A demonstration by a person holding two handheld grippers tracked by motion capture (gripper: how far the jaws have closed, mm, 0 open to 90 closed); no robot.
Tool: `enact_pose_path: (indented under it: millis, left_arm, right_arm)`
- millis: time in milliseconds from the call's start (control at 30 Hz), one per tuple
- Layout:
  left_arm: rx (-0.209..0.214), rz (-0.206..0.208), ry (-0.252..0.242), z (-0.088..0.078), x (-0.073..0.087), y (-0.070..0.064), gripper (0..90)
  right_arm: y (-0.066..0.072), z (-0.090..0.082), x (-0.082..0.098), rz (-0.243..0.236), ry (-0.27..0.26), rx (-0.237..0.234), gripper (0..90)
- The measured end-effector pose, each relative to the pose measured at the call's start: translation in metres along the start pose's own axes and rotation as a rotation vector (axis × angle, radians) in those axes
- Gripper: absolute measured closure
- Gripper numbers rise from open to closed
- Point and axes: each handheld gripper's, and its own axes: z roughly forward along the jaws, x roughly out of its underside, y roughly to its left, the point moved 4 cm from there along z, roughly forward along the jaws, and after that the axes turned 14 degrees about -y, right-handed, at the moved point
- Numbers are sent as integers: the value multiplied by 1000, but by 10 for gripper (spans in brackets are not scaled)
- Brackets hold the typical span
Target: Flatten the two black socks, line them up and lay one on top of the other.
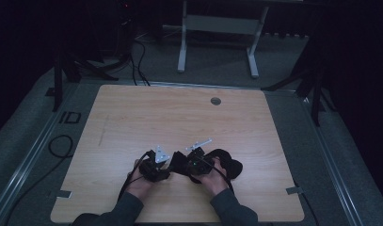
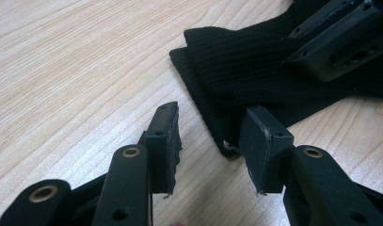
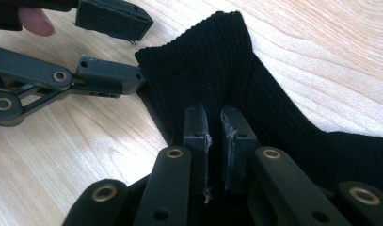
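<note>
Although the room around it is dark, the pale rounded wooden table (image 1: 189,122) reads clearly in the high view, its near edge cut off by the person's sleeves. On it, close to that near edge, lies a black ribbed knit sock (image 2: 255,66), whose shape is hard to make out from above because both hands and grippers cover much of it (just a dark lump shows to the right of them). Its foot end runs out of the right gripper view at the lower right.

Over the sock, the right gripper (image 3: 214,129) has its jaws nearly together, a narrow slit between the pads; they sit on the fabric just below the cuff, but whether a fold is pinched between them I cannot tell.

Beside it, the left gripper (image 2: 210,134) stands with jaws wide apart, empty. One jaw rests against the sock's cuff edge in the right gripper view; the other hangs above bare wood.
</note>
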Motion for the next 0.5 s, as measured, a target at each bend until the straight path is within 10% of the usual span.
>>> enact_pose_path:
  millis: [500]
  left_arm:
    - [-15, -93, -55, -17, -9, 16, 639]
  right_arm:
    - [1, -3, -3, -16, -5, -15, 813]
